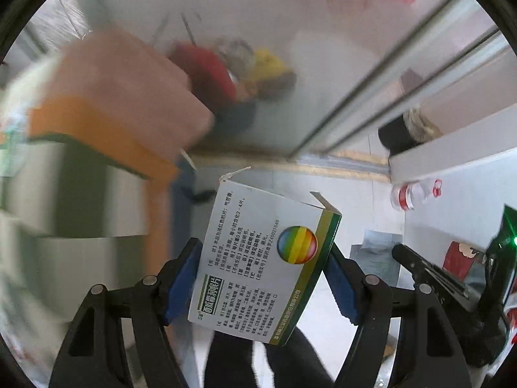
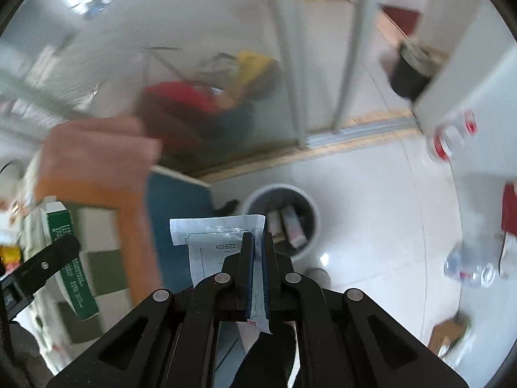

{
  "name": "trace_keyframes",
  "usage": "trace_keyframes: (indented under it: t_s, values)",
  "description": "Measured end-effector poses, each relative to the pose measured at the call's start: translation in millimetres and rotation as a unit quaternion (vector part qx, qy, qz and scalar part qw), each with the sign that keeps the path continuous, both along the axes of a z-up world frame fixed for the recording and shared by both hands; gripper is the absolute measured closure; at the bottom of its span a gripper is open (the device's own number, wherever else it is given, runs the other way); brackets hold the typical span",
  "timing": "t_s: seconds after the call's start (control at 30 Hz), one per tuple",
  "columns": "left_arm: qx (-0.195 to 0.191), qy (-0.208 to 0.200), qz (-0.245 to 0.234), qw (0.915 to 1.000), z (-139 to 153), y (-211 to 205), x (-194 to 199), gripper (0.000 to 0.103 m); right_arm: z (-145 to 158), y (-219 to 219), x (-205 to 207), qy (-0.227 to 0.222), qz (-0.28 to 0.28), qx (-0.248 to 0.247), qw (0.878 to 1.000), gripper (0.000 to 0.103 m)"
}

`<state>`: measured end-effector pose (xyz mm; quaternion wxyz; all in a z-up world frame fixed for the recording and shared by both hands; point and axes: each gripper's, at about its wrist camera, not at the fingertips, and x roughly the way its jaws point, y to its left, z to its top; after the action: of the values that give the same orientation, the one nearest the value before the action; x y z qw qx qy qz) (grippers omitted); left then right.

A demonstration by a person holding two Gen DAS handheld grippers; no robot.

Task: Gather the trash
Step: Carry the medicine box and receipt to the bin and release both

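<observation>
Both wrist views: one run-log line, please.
left claw: holds medicine box | right claw: holds white sachet | trash bin: below, on floor

Support surface: pale tiled floor (image 2: 371,194), glossy.
On it, just beyond the right tongs' tips: round grey waste bin (image 2: 310,207), upright, small packets inside.
Right of the tongs, well apart: clear plastic bottle (image 2: 468,265) lying on its side.
Lower right, near frame edge: brown cardboard piece (image 2: 449,329).
Background blurred; other items unreadable.
</observation>
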<state>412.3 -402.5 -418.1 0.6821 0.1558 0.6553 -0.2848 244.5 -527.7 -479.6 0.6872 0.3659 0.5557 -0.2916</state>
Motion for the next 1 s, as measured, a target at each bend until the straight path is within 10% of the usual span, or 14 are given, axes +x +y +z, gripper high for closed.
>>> trace_keyframes:
  t_s: [0.33,0.53,0.8,0.87,1.0]
  values:
    - [0.075,0.135,0.056,0.9864,-283,-53,-4,0.032,-244,-67,-34,0.03,-0.062,0.086,0.994,0.098]
    - [0.088,0.177,0.075,0.9775,-386,-57,-5,0.031,-359,-67,-22,0.033,-0.056,0.126,0.99,0.098]
    - [0.115,0.157,0.082,0.9774,-415,-49,-4,0.002,-421,-61,-19,0.053,-0.043,0.145,0.987,0.088]
    - [0.117,0.145,0.085,0.9788,-406,-43,-5,0.002,-413,-59,-21,0.052,-0.039,0.133,0.989,0.052]
    - [0.128,0.074,0.075,0.9861,-370,-31,-10,0.002,-382,-57,-21,0.055,-0.013,0.102,0.993,0.028]
